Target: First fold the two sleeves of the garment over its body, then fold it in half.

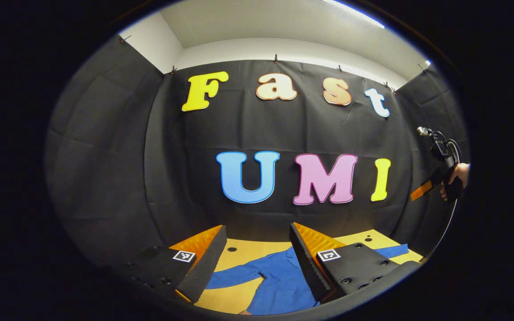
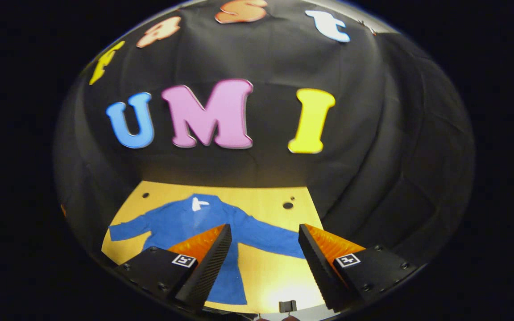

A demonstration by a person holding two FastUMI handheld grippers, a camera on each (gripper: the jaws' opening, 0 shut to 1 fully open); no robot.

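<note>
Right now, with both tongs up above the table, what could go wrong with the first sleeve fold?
1. The blue garment lies flat with both sleeves spread, so open tongs may pinch only a thin edge and lose it mid-fold.
2. The right sleeve reaches near the wooden table's edge; dragging it could skew the body.

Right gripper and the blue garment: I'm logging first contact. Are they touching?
Apart. In the right gripper view the right gripper hangs open above the table, with the blue garment lying flat beyond its fingertips.

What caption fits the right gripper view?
Open tool above a blue garment lying flat, sleeves spread, on the yellow table.
</note>
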